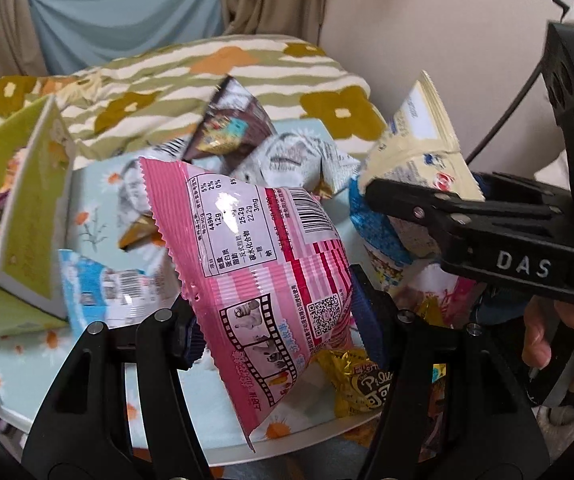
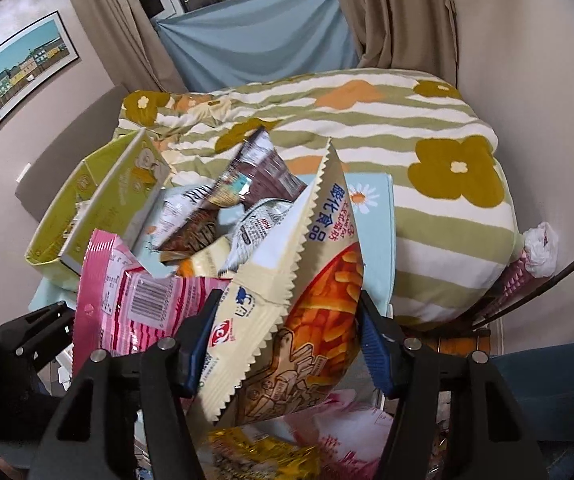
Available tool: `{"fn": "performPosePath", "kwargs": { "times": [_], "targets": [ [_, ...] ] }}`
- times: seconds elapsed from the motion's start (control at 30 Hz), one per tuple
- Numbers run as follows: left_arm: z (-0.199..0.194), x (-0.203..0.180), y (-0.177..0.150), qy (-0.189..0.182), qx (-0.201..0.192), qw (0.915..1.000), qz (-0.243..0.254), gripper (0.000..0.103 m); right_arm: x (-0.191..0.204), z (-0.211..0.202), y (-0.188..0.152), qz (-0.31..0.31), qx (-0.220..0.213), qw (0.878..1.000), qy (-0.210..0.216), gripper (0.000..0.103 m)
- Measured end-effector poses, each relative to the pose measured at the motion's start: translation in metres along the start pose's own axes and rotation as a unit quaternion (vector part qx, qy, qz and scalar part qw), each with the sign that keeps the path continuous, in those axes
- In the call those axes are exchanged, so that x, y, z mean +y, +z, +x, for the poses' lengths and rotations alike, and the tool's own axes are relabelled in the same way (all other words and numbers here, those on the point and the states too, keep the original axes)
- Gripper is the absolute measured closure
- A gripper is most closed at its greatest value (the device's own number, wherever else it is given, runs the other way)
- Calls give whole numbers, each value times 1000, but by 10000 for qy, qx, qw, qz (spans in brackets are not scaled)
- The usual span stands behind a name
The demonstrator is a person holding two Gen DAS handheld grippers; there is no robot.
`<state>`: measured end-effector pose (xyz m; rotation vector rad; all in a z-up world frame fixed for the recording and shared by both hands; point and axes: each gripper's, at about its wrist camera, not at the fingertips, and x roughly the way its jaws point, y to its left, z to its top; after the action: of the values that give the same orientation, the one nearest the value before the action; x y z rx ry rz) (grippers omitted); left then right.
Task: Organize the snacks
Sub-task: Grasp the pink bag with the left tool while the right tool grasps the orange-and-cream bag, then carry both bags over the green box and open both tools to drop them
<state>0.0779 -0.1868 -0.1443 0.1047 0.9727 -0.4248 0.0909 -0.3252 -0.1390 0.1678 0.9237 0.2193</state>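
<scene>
My left gripper (image 1: 275, 320) is shut on a pink snack bag (image 1: 255, 248) and holds it above the table. The pink bag also shows at the left of the right wrist view (image 2: 127, 300). My right gripper (image 2: 283, 344) is shut on a cream snack bag with orange sticks printed on it (image 2: 307, 300). That cream bag and the right gripper's black fingers (image 1: 467, 220) show at the right of the left wrist view (image 1: 415, 148). Both bags hang side by side over a heap of snacks.
A light blue floral tablecloth (image 1: 99, 184) covers the table. An open green box (image 1: 27, 216) stands at the left. Brown (image 1: 231, 124), silver (image 1: 295, 156), blue (image 1: 99, 284) and yellow (image 1: 355, 380) packets lie around. A striped floral quilt (image 2: 427, 160) lies behind.
</scene>
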Motion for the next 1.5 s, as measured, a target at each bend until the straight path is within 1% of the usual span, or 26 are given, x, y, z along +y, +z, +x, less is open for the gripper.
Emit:
{"fn": "performPosePath", "kwargs": {
  "times": [0.23, 0.4, 0.6, 0.73, 0.9, 1.0, 1.1, 1.23, 1.37, 1.43, 1.47, 1.5],
  "targets": [
    [-45, 21, 9, 233, -429, 9985, -266, 42, 23, -35, 11, -245, -198, 9995, 92, 44],
    [-71, 52, 18, 450, -707, 9954, -474, 42, 45, -52, 25, -489, -359, 9980, 190, 44],
    [-98, 109, 32, 714, -955, 9900, -757, 42, 88, -54, 52, -749, -528, 9953, 312, 44],
    [-111, 161, 42, 925, -1008, 9869, -852, 42, 131, -44, 76, -947, -637, 9924, 455, 44],
    [-116, 232, 50, 1158, -934, 9838, -996, 42, 191, -19, 103, -1046, -642, 9898, 724, 44],
    [-111, 275, 48, 1225, -773, 9833, -1103, 42, 222, 1, 114, -1048, -566, 9889, 885, 44],
    [-98, 319, 40, 1234, -550, 9835, -1206, 42, 257, 26, 123, -1098, -452, 9878, 1012, 44],
    [-74, 362, 26, 1179, -236, 9849, -1244, 42, 299, 67, 128, -1120, -226, 9878, 1057, 44],
    [-52, 386, 16, 1115, -6, 9869, -1169, 41, 325, 100, 126, -1073, -1, 9889, 1025, 44],
    [-42, 397, 13, 1091, 98, 9873, -1148, 36, 333, 114, 123, -1042, 125, 9894, 1005, 44],
    [-40, 399, 11, 1074, 124, 9878, -1125, 23, 336, 119, 121, -1035, 170, 9896, 987, 44],
    [-39, 402, 10, 1089, 131, 9878, -1105, 4, 340, 124, 119, -1030, 227, 9899, 947, 44]
  ]
}}
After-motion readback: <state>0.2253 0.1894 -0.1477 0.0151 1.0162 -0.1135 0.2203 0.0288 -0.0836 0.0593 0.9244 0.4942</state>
